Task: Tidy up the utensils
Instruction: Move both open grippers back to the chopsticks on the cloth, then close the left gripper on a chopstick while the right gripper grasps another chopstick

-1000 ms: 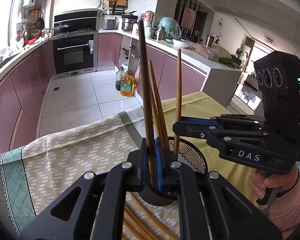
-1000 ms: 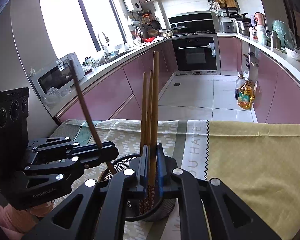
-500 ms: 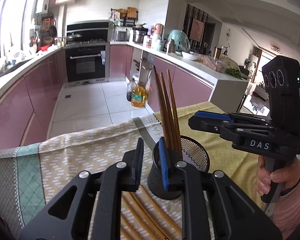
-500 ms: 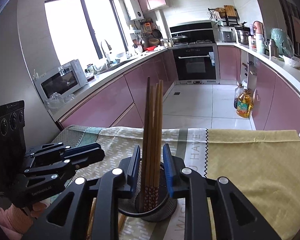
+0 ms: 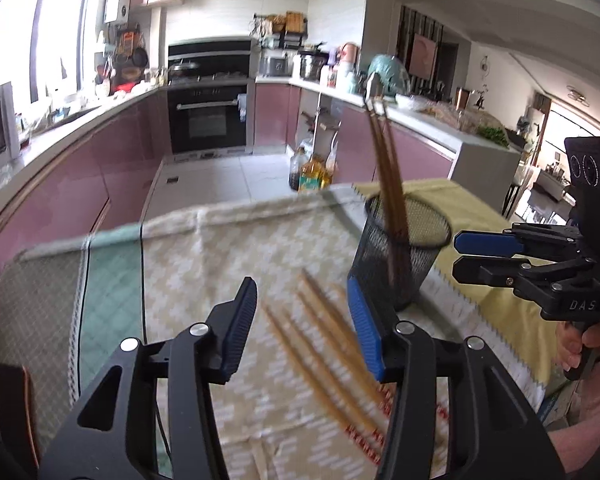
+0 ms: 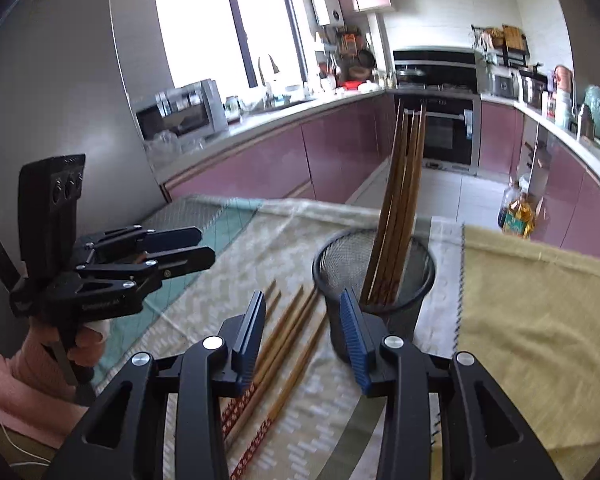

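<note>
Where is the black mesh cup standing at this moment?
In the right wrist view the black mesh cup stands upright on the tablecloth, right of the loose chopsticks that lie flat.

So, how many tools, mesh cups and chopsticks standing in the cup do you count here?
Tools: 2, left tool and right tool, both opening, gripping nothing
Mesh cup: 1
Chopsticks standing in the cup: 4
Total: 7
More chopsticks lie on the cloth, partly hidden, so they are not counted.
</note>
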`<state>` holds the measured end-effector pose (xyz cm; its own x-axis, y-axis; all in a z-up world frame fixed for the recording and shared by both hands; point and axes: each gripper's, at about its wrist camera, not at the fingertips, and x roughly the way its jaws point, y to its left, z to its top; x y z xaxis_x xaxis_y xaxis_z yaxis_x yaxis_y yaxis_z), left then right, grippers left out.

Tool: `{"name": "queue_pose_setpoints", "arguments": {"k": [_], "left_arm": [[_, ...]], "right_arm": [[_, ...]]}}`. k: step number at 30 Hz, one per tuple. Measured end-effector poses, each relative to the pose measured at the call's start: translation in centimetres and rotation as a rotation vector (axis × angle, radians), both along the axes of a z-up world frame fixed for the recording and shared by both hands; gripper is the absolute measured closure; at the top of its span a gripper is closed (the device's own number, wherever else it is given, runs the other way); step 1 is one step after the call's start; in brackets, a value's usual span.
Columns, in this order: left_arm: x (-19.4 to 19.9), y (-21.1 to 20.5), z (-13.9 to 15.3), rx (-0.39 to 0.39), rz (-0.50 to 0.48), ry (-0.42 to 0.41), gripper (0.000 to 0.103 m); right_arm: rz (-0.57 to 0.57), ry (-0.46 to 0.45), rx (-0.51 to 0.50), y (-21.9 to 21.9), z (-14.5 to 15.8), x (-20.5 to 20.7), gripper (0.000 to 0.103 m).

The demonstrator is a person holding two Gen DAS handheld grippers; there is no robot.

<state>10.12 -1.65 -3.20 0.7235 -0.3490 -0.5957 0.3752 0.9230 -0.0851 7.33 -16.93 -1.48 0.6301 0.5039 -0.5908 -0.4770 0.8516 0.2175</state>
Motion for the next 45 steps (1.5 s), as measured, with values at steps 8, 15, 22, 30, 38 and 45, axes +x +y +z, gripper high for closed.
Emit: {"name": "queue_pose_setpoints", "arguments": {"k": [8,15,22,30,38,45], "left_arm": [[-0.6,1.0,-5.7,0.017,0.038,0.163,0.056],[-1.2,0.1,-7.2,0.032,0.024,0.203,0.055],[-1.3,-0.5,-7.7,0.039,0.025,0.221,0.055],[-0.8,-1.2,-7.8,0.079,0.032,0.223,0.056],[-0.5,-1.8,-7.9,0.126,0.037,0.212,0.069],[-0.2,-1.1,-8.0,0.121,0.062,0.215,0.085]], "right_arm": [[-0.009,0.126,-0.048,2.1,-5.0,0.4,0.066],[-0.032,0.157,-0.061,2.6,-6.6,-0.1,0.066],[-0.046,0.175,-0.056,2.7,-7.3,-0.3,0.066],[-0.065,0.170,-0.104,3.6,-7.5,0.2,0.066],[-0.069,0.152,-0.142,4.2,-7.6,0.3,0.068],[-0.073,0.154,-0.156,4.5,-7.6,0.6,0.080]]}}
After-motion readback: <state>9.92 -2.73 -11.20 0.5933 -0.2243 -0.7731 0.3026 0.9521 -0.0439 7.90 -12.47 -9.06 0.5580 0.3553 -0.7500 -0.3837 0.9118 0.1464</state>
